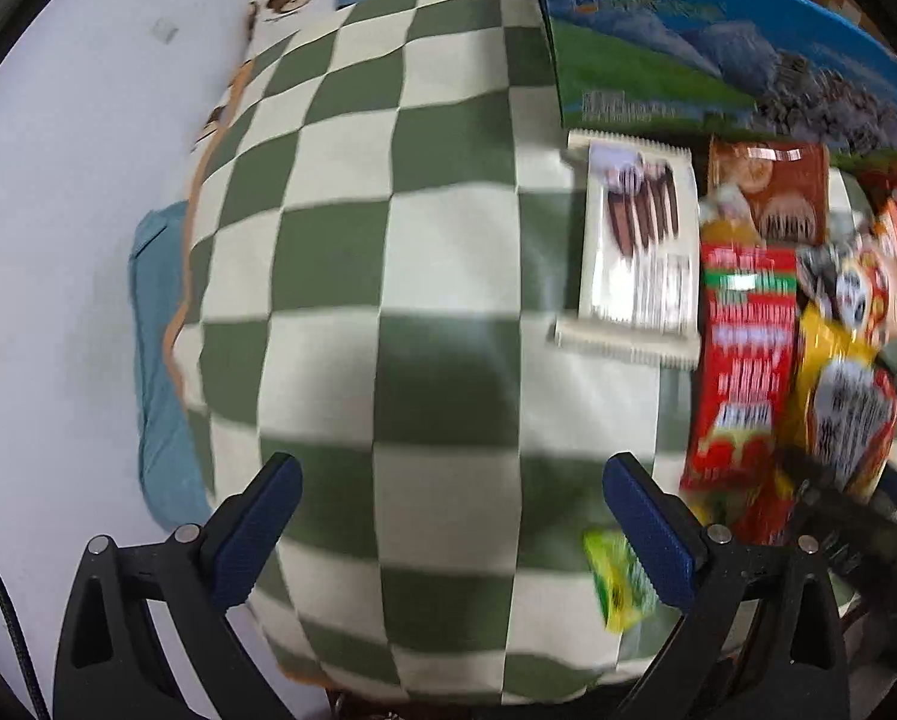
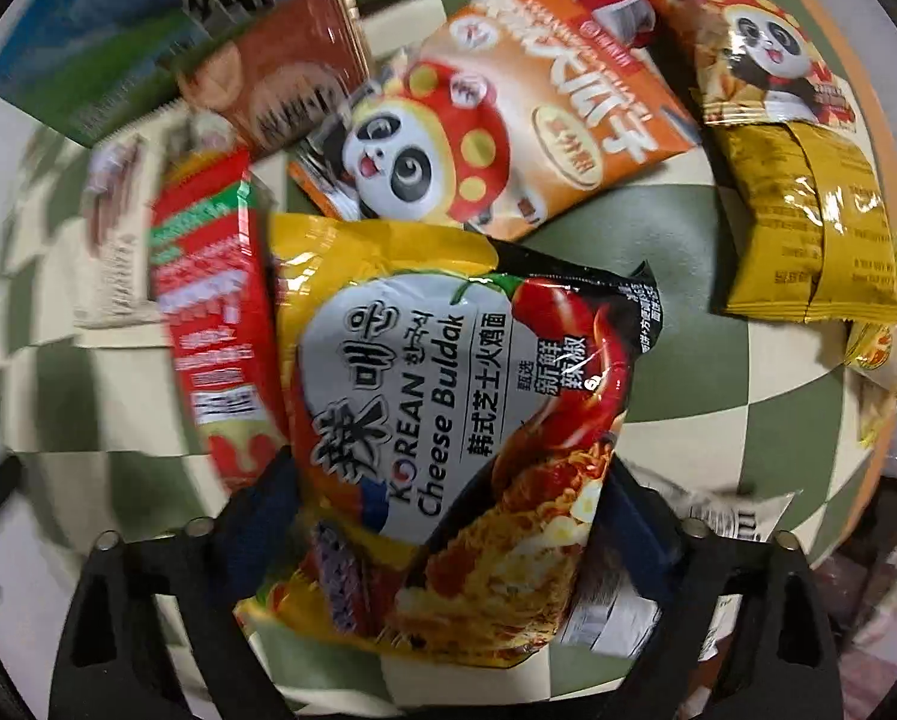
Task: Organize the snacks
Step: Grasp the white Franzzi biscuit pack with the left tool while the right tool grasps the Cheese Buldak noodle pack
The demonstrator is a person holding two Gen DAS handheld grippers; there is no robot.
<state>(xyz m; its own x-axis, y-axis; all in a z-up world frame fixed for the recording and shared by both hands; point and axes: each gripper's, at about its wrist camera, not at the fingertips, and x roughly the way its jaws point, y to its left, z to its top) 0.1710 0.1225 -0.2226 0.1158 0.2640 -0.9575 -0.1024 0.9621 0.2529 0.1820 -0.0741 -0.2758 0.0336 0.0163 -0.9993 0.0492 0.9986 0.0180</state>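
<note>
Left tool (image 1: 451,546): released, empty, above cloth (image 1: 352,252).
Right tool (image 2: 448,534): astride noodle pack (image 2: 448,396); grip unclear.
Red pack (image 2: 214,312): touching noodle pack's left.

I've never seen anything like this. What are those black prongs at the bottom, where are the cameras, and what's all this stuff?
There is no robot here. A person holds a two-fingered claw in each hand, and a wide-angle camera on each looks along its fingers, so the pictures bulge. One picture is from the left claw, open over a green-and-white checkered cloth. The other is from the right claw, with a Cheese Buldak noodle packet between its fingers; I cannot tell whether it squeezes the packet. Nearby lie a panda snack bag, a red packet and a blue box.
</note>
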